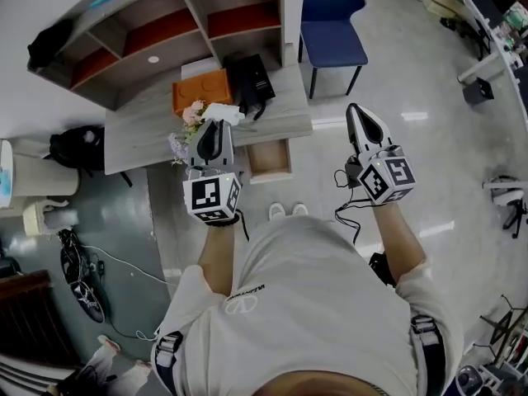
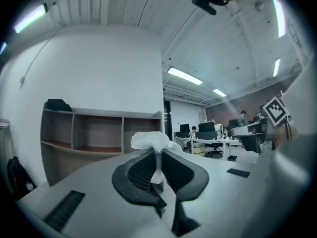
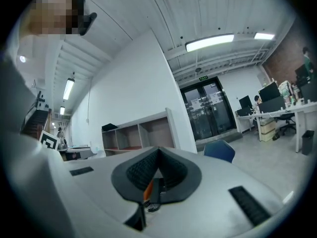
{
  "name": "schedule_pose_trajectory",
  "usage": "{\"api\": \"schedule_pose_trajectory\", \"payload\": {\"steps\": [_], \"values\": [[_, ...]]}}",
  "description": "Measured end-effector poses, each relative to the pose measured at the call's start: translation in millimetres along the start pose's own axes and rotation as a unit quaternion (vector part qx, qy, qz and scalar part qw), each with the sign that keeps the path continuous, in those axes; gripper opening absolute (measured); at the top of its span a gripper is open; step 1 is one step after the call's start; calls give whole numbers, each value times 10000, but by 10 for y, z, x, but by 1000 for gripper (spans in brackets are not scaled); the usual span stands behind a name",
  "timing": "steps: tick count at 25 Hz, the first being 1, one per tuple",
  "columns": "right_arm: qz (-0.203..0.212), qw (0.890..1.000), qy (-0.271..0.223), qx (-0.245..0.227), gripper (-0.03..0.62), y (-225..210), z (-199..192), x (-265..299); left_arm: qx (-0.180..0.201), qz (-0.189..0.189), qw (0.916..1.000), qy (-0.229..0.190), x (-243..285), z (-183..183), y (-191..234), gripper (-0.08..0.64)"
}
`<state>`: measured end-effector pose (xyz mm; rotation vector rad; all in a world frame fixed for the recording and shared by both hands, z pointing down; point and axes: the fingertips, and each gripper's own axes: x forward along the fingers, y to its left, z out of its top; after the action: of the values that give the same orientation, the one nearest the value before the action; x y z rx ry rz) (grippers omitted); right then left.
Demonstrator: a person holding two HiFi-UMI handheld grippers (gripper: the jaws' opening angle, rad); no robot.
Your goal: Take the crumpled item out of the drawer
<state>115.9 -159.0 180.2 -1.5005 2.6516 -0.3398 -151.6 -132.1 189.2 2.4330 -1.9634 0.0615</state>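
A crumpled white paper (image 1: 223, 113) is pinched between the tips of my left gripper (image 1: 216, 127), which I hold up above the desk's front edge. In the left gripper view the paper (image 2: 150, 140) bulges above the jaws, and a thin strip of it runs down between them at my left gripper (image 2: 158, 155). The wooden drawer (image 1: 270, 158) stands pulled out under the desk, to the right of that gripper. My right gripper (image 1: 354, 110) is raised over the floor, right of the drawer. It is shut with nothing in it, as the right gripper (image 3: 158, 150) view confirms.
On the grey desk (image 1: 285, 112) lie an orange box (image 1: 201, 91), a black bag (image 1: 251, 82) and a bunch of flowers (image 1: 190, 116). A shelf unit (image 1: 165, 31) stands behind the desk, a blue chair (image 1: 332, 25) to its right, and a black backpack (image 1: 77, 147) on the floor at left.
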Motion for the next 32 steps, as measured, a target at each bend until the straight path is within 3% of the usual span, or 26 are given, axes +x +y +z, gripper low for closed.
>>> {"api": "schedule_pose_trajectory", "payload": {"steps": [5, 32], "values": [[-161, 9989, -129, -418, 2, -12, 211, -88, 6, 107, 9995, -309, -71, 189, 78, 35], [-217, 9994, -143, -239, 0, -46, 221, -107, 28, 80, 9995, -306, -102, 231, 92, 35]]}}
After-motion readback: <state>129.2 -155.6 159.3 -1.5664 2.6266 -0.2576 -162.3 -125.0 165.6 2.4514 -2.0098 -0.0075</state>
